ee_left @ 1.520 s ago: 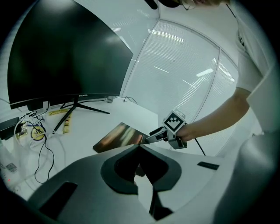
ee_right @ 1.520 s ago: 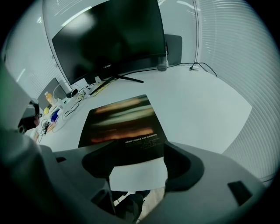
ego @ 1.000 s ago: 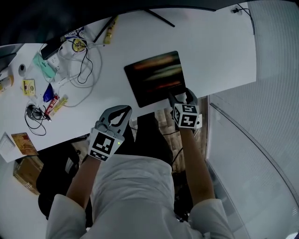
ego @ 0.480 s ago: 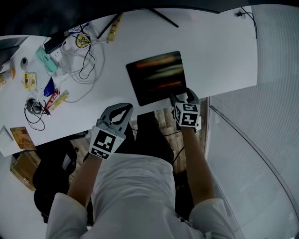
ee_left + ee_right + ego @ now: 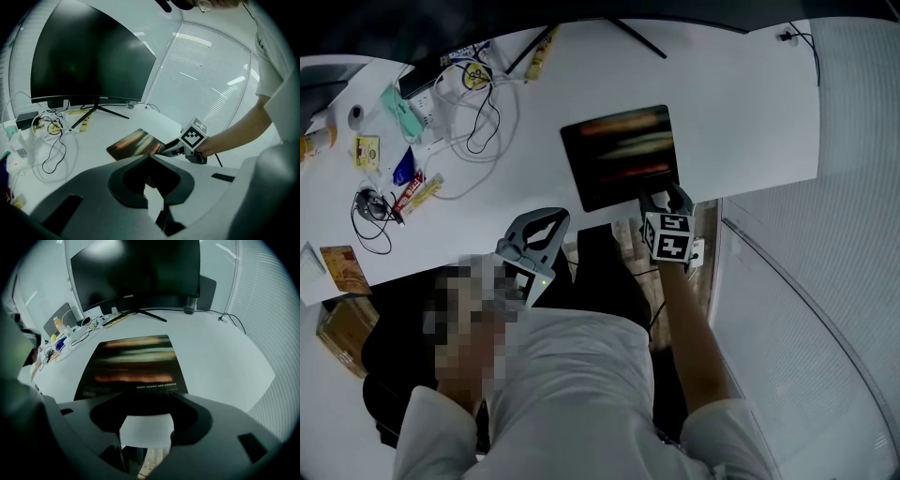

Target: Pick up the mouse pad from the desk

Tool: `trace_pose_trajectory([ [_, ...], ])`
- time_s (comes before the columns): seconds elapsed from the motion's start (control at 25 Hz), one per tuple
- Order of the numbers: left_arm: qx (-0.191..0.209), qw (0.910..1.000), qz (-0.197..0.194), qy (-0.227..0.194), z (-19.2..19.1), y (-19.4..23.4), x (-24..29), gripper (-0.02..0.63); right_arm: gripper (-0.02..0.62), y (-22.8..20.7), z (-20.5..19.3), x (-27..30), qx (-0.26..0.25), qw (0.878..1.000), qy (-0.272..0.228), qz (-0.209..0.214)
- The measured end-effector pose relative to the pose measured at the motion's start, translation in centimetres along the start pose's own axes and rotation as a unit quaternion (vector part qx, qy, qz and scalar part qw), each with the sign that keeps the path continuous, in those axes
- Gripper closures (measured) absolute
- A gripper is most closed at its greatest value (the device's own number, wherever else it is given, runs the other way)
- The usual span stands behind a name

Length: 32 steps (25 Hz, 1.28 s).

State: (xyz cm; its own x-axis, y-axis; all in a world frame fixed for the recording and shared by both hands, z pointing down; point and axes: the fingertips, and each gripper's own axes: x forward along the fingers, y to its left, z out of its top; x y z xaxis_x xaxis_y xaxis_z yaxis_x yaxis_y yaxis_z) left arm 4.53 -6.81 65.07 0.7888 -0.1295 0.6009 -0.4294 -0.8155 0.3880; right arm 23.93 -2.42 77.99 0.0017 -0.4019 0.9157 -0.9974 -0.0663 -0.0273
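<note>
Mouse pad (image 5: 619,150) lies flat on the bench (image 5: 741,103) as we close our right gripper (image 5: 666,195), jaws apart, at its near edge; our left gripper (image 5: 551,220) hangs empty, jaws together.

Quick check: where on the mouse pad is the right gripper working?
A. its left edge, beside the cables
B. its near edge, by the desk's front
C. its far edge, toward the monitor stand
B: the right gripper sits at the near edge of the mouse pad, by the front of the desk; its jaws are closing, that edge in the gap between them, apparently not yet pinched.
</note>
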Motion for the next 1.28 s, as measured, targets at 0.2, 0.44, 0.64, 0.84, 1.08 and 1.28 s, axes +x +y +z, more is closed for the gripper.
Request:
trace_pose_trajectory([
  [0.2, -0.001, 1.0, 0.004, -0.001, 0.1, 0.0, 0.1, 0.591, 0.281, -1.9, -0.5, 0.1, 0.016, 1.0, 0.01, 0.016],
  [0.44, -0.007, 0.9999, 0.01, 0.0, 0.0, -0.3, 0.3, 0.591, 0.244, -2.6, -0.4, 0.1, 0.025, 0.999, 0.021, 0.023],
  [0.64, -0.009, 0.9999, 0.012, -0.001, 0.3, -0.7, 0.5, 0.591, 0.239, -3.3, -0.9, 0.2, 0.03, 0.999, 0.025, 0.036],
  [0.84, -0.012, 0.9996, 0.024, -0.003, 0.5, -0.6, 0.5, 0.591, 0.241, -2.7, -0.6, 0.5, -0.013, 0.999, 0.037, 0.036],
  [1.08, -0.018, 0.9994, 0.03, -0.006, 0.6, -1.2, 0.9, 0.591, 0.302, -1.4, -0.2, 0.5, -0.048, 0.997, 0.04, 0.045],
  [1.28, -0.017, 0.9992, 0.036, -0.008, 0.7, -2.1, 1.3, 0.591, 0.364, -0.8, -0.2, 0.4, -0.056, 0.997, 0.031, 0.052],
])
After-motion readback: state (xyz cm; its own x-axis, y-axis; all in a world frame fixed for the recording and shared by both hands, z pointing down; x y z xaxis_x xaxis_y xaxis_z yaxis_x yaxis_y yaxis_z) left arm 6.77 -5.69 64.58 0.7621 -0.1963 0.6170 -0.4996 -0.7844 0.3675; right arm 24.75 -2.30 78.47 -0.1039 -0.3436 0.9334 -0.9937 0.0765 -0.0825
